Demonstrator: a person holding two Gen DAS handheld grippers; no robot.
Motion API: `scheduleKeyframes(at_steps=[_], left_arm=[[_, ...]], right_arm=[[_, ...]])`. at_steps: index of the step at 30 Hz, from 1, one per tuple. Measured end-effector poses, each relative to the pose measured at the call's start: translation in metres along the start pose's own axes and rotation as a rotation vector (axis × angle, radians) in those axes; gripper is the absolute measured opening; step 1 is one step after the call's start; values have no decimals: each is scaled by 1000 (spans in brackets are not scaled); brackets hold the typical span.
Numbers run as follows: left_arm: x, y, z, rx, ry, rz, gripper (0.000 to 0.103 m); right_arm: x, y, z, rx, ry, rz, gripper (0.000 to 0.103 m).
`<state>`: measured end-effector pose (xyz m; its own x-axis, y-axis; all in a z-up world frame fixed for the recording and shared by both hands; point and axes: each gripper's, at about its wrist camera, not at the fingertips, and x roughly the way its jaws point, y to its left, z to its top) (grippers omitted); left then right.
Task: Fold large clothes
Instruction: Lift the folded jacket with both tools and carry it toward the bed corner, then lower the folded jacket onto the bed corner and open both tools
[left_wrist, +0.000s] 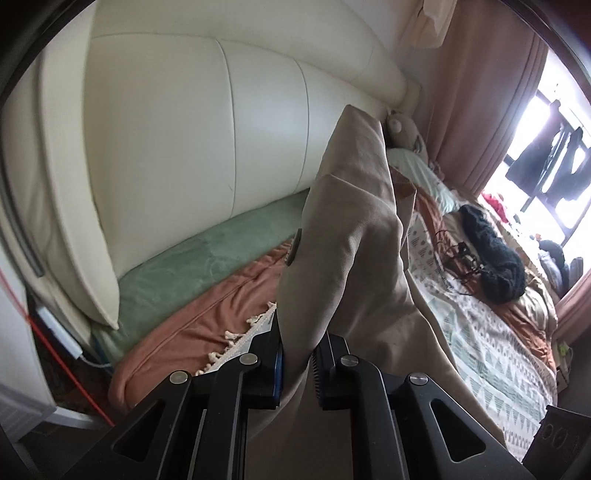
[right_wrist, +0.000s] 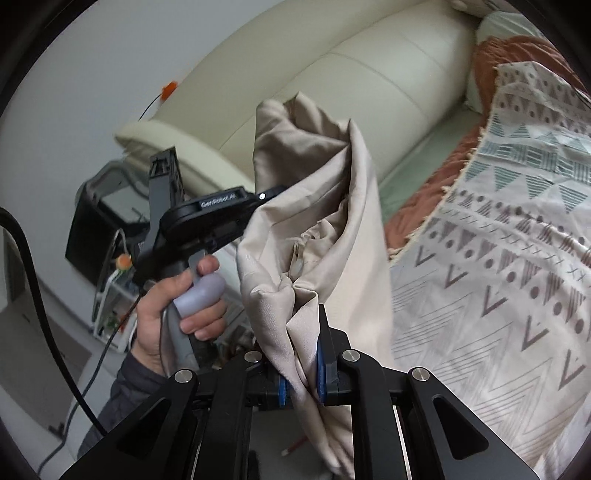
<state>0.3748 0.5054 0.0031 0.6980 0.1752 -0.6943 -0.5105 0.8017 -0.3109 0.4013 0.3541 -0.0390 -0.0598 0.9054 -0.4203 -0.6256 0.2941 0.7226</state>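
Observation:
A large beige garment (left_wrist: 354, 240) hangs bunched in the air over the bed. My left gripper (left_wrist: 297, 363) is shut on a thick fold of it, the cloth rising up and away from the pads. In the right wrist view the same beige garment (right_wrist: 317, 206) fills the middle, and my right gripper (right_wrist: 301, 373) is shut on another gathered fold. The left gripper's black body (right_wrist: 207, 218) shows at the left of that view, held by a person's hand (right_wrist: 173, 314), its fingertips hidden behind the cloth.
A patterned bedspread (right_wrist: 498, 277) covers the bed, over a rust-coloured blanket (left_wrist: 192, 325) and green sheet (left_wrist: 207, 262). The cream padded headboard (left_wrist: 192, 140) stands behind. A black knitted item (left_wrist: 491, 251), cables and a plush toy (left_wrist: 402, 133) lie farther up the bed.

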Motion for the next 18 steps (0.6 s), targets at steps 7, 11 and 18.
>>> scheduleKeyframes(at_steps=[7, 11, 18], left_arm=[[53, -18, 9, 36, 47, 59, 13], [91, -23, 7, 64, 89, 119, 25], [96, 10, -41, 92, 158, 232, 40]], right_arm=[[-1, -57, 18, 72, -31, -14, 12], [3, -97, 25, 117, -38, -29, 12], [34, -204, 6, 331, -30, -217, 12]])
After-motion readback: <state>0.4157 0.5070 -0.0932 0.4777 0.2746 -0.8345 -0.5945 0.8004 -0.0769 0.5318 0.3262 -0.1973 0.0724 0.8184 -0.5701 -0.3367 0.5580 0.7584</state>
